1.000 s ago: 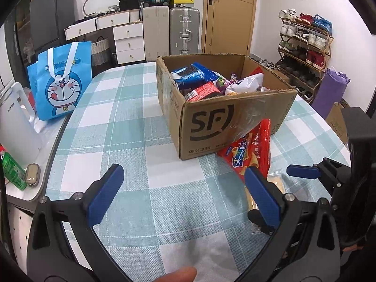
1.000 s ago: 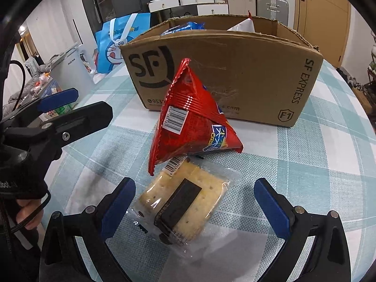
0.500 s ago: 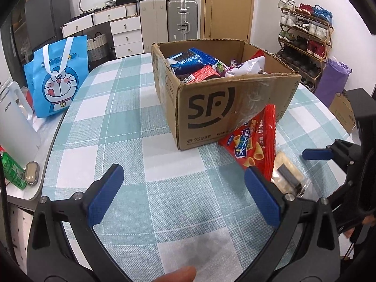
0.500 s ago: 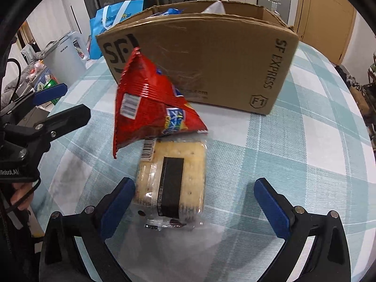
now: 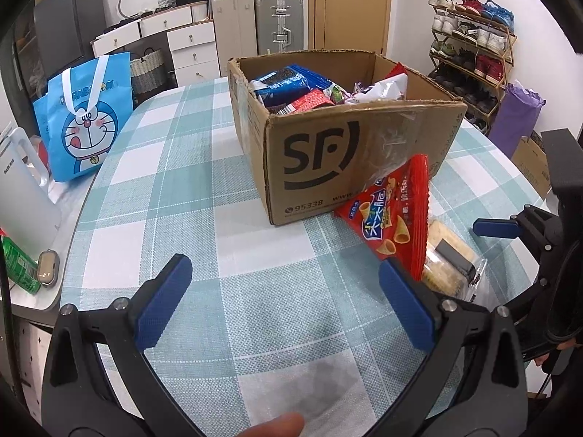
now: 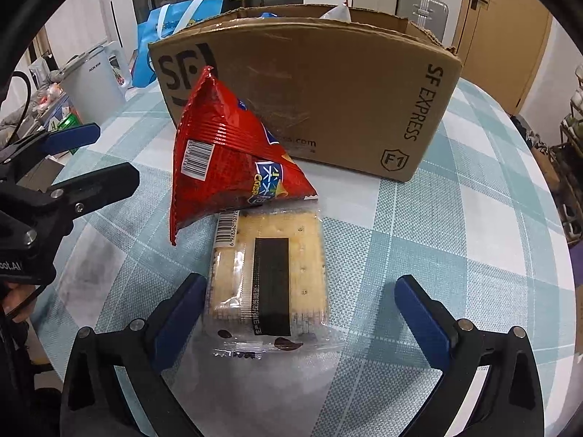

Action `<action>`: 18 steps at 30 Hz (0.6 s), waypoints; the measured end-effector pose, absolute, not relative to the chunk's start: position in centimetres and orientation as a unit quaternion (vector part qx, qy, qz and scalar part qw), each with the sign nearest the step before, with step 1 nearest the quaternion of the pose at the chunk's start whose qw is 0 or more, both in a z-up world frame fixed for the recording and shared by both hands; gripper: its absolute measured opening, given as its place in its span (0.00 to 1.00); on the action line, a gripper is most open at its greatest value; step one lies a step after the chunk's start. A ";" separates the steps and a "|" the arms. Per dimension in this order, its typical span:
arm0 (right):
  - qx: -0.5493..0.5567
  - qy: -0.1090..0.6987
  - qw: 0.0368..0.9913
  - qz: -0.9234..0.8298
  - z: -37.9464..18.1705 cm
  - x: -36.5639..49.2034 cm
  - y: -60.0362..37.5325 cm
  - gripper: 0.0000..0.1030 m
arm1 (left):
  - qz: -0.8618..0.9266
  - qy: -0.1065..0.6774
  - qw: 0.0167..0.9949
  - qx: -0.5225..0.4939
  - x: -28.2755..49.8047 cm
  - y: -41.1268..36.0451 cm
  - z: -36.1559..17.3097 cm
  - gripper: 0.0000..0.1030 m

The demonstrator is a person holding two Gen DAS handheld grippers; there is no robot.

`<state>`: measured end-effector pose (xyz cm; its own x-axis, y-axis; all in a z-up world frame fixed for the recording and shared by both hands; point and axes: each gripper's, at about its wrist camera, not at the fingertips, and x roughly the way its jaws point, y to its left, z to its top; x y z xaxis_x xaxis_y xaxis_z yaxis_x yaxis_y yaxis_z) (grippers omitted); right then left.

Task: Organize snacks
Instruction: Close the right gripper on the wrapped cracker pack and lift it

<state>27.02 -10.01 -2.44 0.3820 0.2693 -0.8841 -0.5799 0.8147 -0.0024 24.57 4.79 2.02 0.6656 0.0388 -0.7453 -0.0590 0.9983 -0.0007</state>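
Both claws are spread wide with nothing between their pads: right claw straddles the cracker packet on the checked tablecloth, left claw hovers nearby. Red chip bag leans on the cardboard box, overlapping the packet's far end.

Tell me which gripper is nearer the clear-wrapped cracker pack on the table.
Right. The right gripper sits open right at the cracker pack, its jaws straddling the pack's near end. The left gripper is open over bare tablecloth, with the pack off to its right.
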 end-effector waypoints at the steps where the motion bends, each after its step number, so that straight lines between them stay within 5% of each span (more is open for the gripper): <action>1: -0.158 0.490 0.816 0.261 -2.4 27.0 -10.0 0.99 | 0.026 0.409 0.912 -0.012 24.6 4.8 1.9 0.99; 6: -0.158 0.488 0.815 0.270 -2.7 26.6 -9.5 0.99 | 0.026 0.414 0.910 -0.007 24.8 4.5 1.2 0.99; 14: -0.172 0.473 0.805 0.313 -1.9 25.4 -9.3 0.60 | 0.026 0.417 0.908 -0.004 25.0 4.4 0.8 0.99; 18: -0.179 0.472 0.803 0.317 -1.7 24.8 -9.0 0.58 | 0.026 0.416 0.909 -0.005 25.0 4.5 0.9 0.99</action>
<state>24.80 -8.99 -1.66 0.3539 0.3411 -0.8709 -0.6782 0.7348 0.0122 24.98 4.46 0.88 0.6527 0.0425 -0.7564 -0.0513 0.9986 0.0119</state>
